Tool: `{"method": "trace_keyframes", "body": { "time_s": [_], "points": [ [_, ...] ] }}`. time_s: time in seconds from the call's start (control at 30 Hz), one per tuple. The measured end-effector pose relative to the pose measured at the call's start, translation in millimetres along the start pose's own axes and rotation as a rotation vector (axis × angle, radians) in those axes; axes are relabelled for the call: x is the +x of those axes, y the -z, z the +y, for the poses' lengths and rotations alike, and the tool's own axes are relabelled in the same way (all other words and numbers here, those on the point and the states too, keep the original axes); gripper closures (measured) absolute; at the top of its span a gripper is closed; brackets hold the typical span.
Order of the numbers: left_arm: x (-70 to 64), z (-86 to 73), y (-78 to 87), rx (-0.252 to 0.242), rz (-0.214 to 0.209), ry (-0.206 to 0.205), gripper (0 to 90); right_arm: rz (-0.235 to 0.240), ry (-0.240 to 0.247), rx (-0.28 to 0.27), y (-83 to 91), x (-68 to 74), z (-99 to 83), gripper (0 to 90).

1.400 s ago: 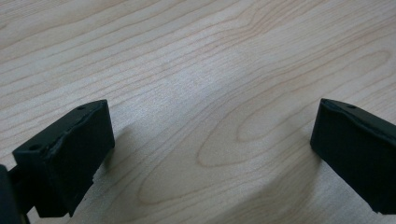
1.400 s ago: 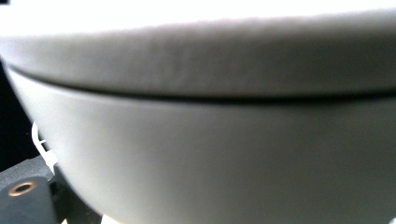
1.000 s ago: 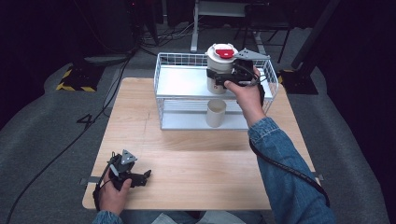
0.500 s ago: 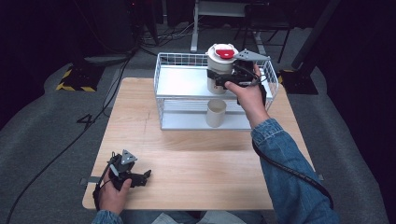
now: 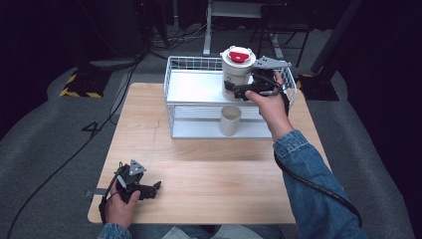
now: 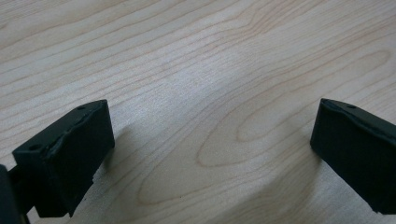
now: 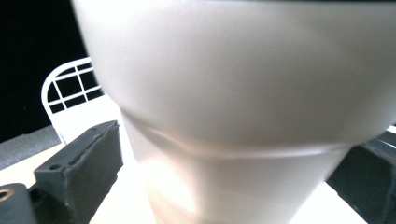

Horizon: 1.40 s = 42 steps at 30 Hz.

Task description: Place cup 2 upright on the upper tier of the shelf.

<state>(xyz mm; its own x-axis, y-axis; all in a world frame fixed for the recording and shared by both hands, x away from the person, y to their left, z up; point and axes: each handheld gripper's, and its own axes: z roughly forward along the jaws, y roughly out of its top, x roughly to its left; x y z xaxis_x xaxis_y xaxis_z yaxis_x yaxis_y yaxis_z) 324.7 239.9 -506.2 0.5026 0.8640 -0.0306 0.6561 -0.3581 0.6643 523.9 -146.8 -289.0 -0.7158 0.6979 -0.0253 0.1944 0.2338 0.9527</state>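
Observation:
A white cup [image 5: 237,74] with a red-and-white lid [image 5: 239,54] stands tall over the upper shelf of a white wire rack [image 5: 192,63]. My right gripper [image 5: 235,91] comes in from the right and is shut on the white cup's lower part. In the right gripper view the white cup [image 7: 233,107] sits between both black jaws. I cannot tell whether its base touches the shelf. My left gripper [image 5: 150,189] rests open on the wooden table [image 5: 209,174] at the front left, with bare wood between its jaws [image 6: 210,140].
A second, plain beige cup [image 5: 230,120] stands on the rack's lower level, directly under the held cup. The rack occupies the table's far middle. Dark floor, cables and stands surround the table.

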Motion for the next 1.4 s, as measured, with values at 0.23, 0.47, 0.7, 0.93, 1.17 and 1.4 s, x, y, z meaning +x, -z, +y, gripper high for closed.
{"method": "trace_keyframes", "body": {
  "time_s": [0.23, 0.47, 0.7, 0.93, 1.17, 1.4],
  "points": [
    [-0.1, 0.0, 0.0, 0.0, 0.0, 0.002, 0.2, 0.01, 0.0, 0.003, 6.1, -1.3, -3.7, 3.9],
    [-0.1, 0.0, -0.1, -0.002, 0.0, 0.002, 0.2, 0.022, -0.004, 0.008, 17.2, -1.5, -5.3, 4.0],
    [-0.1, 0.0, -0.1, -0.001, 0.0, 0.001, 0.2, 0.03, 0.02, 0.009, 35.5, 1.5, -7.7, 4.0],
    [0.4, 0.8, -0.4, 0.0, 0.006, -0.004, 0.1, 0.049, 0.019, 0.005, 61.1, 7.3, -14.5, 4.0],
    [0.6, 1.1, -0.7, -0.003, 0.009, -0.004, 0.1, 0.064, 0.016, -0.004, 87.8, 12.1, -22.9, 3.7],
    [0.5, 1.1, -0.8, -0.003, 0.008, -0.003, 0.1, 0.074, 0.014, -0.003, 112.8, 15.1, -32.1, 2.6]
  ]
}}
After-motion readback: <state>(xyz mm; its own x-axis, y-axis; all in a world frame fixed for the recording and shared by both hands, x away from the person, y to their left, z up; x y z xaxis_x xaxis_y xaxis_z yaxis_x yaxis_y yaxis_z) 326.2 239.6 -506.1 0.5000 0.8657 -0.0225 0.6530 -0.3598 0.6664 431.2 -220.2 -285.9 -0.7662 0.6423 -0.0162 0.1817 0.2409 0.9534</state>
